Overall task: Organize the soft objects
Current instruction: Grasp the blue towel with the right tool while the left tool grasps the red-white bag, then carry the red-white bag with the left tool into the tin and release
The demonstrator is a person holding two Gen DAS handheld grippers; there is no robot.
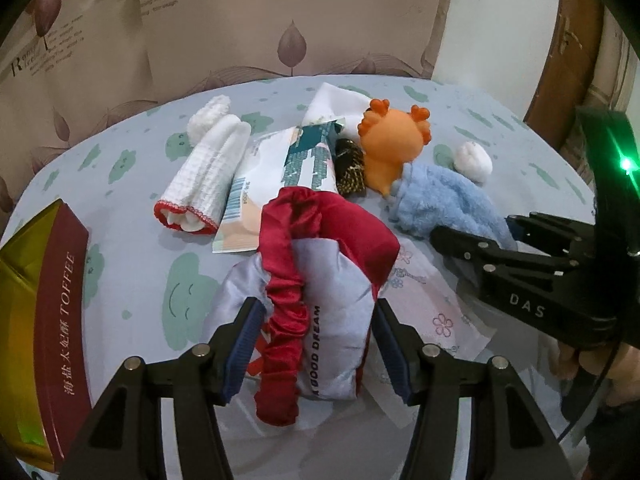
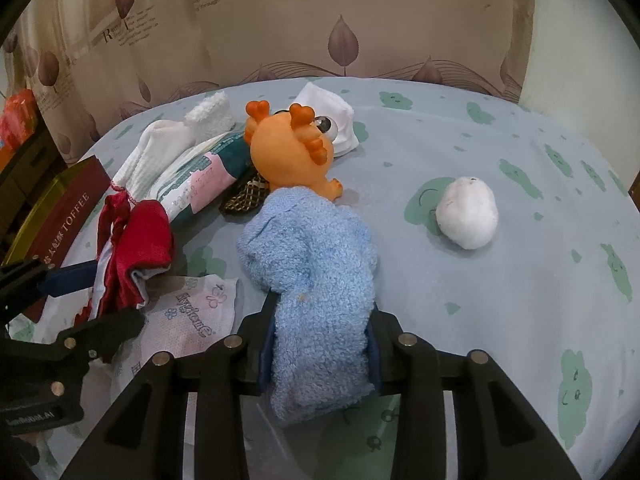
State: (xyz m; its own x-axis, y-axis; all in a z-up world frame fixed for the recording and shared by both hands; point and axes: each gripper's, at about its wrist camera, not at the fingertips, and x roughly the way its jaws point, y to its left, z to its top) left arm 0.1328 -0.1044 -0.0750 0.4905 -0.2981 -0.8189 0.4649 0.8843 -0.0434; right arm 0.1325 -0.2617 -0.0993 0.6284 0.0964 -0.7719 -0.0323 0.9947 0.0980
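I have both tools engaged, and the sorting looks barely begun to me. My left tool (image 1: pixel 316 344) brackets the grey-and-red satin sleep mask (image 1: pixel 320 280); the blue pads (image 1: pixel 244 344) sit right against its sides, so I read it as clenched on the mask, which lies bunched on a flat floral-print packet (image 1: pixel 436 312). My right tool (image 2: pixel 320 352) is clamped on the fluffy blue towel (image 2: pixel 316 272), whose far end rests against the orange rubber toy (image 2: pixel 288 152).

Nothing seems grouped yet. The rolled white cloth with red trim (image 1: pixel 204 184), the wipes pack (image 1: pixel 276 172), a dark netted item (image 1: pixel 350 168), a folded white cloth (image 2: pixel 332 116) and a fuzzy white piece (image 1: pixel 210 120) lie in a loose heap, touching or overlapping. A white ball-like lump (image 2: pixel 468 212) sits well apart on the right. A toffee box (image 1: pixel 52 320) stands at the left edge; I cannot tell whether it is meant as a container.

The surface is a pale blue sheet (image 2: pixel 520 280) printed with green smiling clouds, soft and slightly wrinkled, so it may be a bed. Behind it hangs a beige curtain (image 2: pixel 320 20) with leaf motifs and lettering, and a white wall shows at the right.
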